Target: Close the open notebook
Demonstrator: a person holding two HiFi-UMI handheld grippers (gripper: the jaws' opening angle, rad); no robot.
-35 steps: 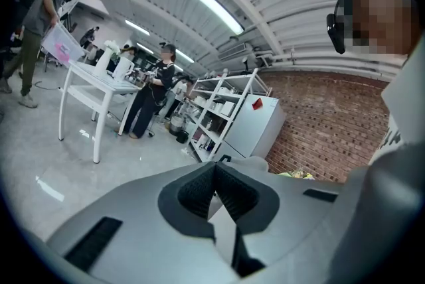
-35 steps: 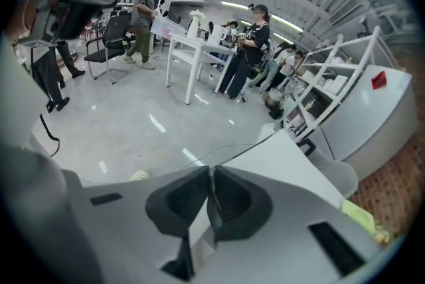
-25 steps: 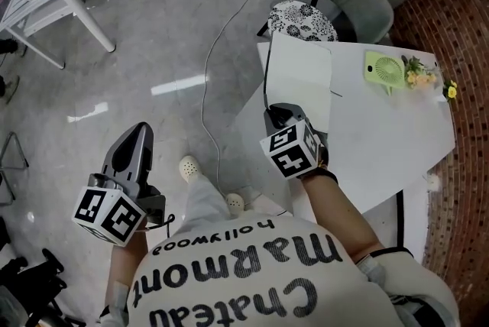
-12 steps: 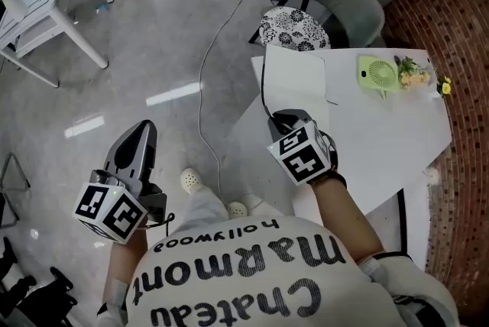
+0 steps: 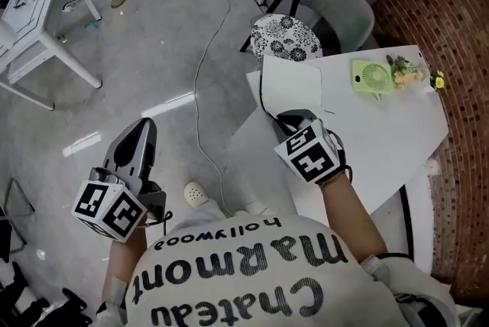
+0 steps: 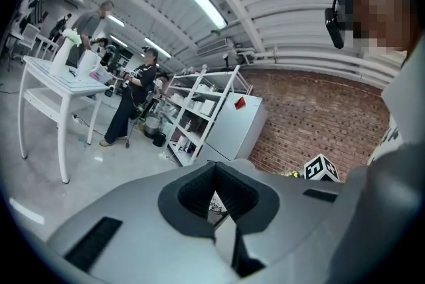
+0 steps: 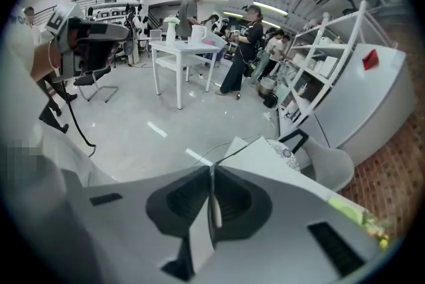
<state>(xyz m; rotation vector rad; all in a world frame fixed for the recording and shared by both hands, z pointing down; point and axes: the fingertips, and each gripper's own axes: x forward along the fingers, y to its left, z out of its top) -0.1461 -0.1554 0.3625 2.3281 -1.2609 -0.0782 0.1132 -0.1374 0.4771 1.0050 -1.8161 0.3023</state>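
Overhead, the head view showed the notebook (image 5: 294,82) lying on the white table (image 5: 382,138), at the table's left corner, with its white leaf facing up and a dark edge running down its left side. The right gripper (image 5: 286,117) was at the notebook's near edge, pointing steeply down, with its marker cube (image 5: 309,154) just behind the jaws. In the right gripper view, that gripper (image 7: 212,200) had its jaws pressed almost together, pinching a thin white sheet of the notebook (image 7: 265,153) that stood on edge between the pads; whether this was a cover or an inner page could not be told. The left gripper (image 5: 143,127) was well apart from the table, held out over the pale glossy floor (image 5: 153,50) and pointing roughly level. In the left gripper view, its jaws (image 6: 214,200) met along a seam with nothing between them. Farther along the table, beyond the notebook, sat a small green fan (image 5: 372,76), and just beside it a bunch of small yellow flowers (image 5: 414,73). A chair with a black-and-white floral cushion (image 5: 284,37) stood at the table's far side, near the notebook. A thin cable (image 5: 200,85) trailed across the floor between the two grippers.
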